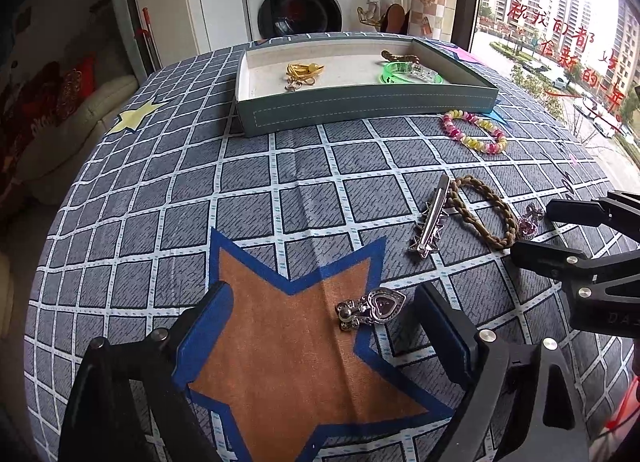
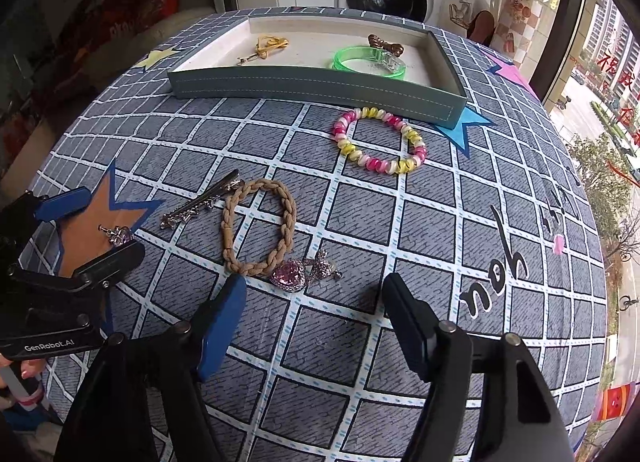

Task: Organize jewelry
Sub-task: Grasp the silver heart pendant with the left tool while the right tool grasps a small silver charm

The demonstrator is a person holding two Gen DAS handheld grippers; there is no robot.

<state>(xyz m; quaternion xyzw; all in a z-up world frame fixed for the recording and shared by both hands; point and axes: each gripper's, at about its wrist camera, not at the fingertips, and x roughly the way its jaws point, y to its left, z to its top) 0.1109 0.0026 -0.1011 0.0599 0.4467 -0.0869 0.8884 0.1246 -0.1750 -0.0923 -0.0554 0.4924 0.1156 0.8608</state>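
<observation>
Ahead of the blue-padded right claw, a pink heart pendant and tan braided band lie on the grey, white-gridded cloth; beyond, a pink-and-yellow coil bracelet; farther, a grey-green tray holding a neon-green bangle.

tray: 1 | items in tray: 4 | heart pendants on cloth: 2 | hair ties: 2 | hair clip: 1 | grippers: 2
</observation>
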